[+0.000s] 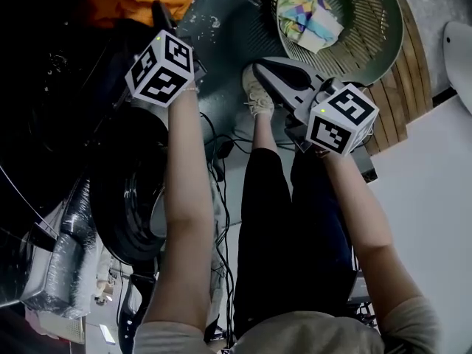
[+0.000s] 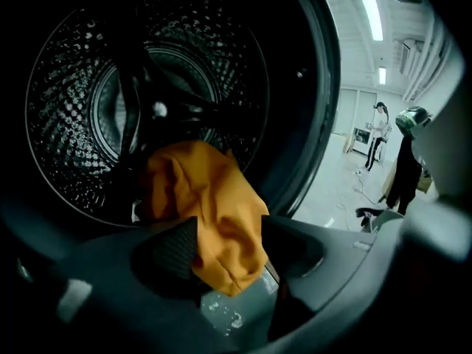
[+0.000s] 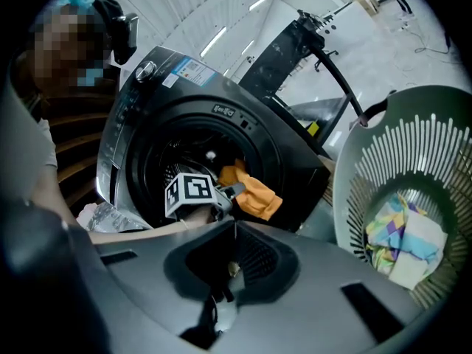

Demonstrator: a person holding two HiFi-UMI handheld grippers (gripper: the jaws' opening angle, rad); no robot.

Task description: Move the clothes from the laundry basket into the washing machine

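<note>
Your forearms fill the foreground of the head view, both stretched forward. The left forearm (image 1: 184, 198) runs straight toward 12 o'clock, and the right forearm (image 1: 361, 212) slants up from 5 o'clock.

You can see the orange garment (image 2: 210, 212) lying across the lip of the drum (image 2: 110, 87) of the washing machine (image 3: 129, 135). It is partly inside, and its lower fold hangs out over the rim. Your left gripper (image 2: 228, 233) tilts down into the door opening, jaws standing apart on either side of that fold. The cloth hangs between them, close against the left pad but not squeezed, so your grip on it is released. In the head view the garment sits at 11 o'clock, just beyond the left marker cube (image 1: 162, 68).

Your right gripper (image 3: 236, 234) has its jaws closed together with nothing between them. It faces the machine's front, with the basket at its 3 o'clock. Its right marker cube (image 1: 341, 120) sits at 2 o'clock in the head view, well apart from the left one.

At 1 o'clock the pale green laundry basket (image 1: 376, 28) stands on wooden boards (image 1: 402, 87) and holds a multicoloured cloth (image 1: 310, 17). Your shoe (image 1: 257, 94) shows between the two grippers. The round door (image 1: 129, 198) hangs open at 9 o'clock, with a silvery hose (image 1: 66, 249) at 8 o'clock. Cables (image 1: 221, 198) trail between the door and your leg.
</note>
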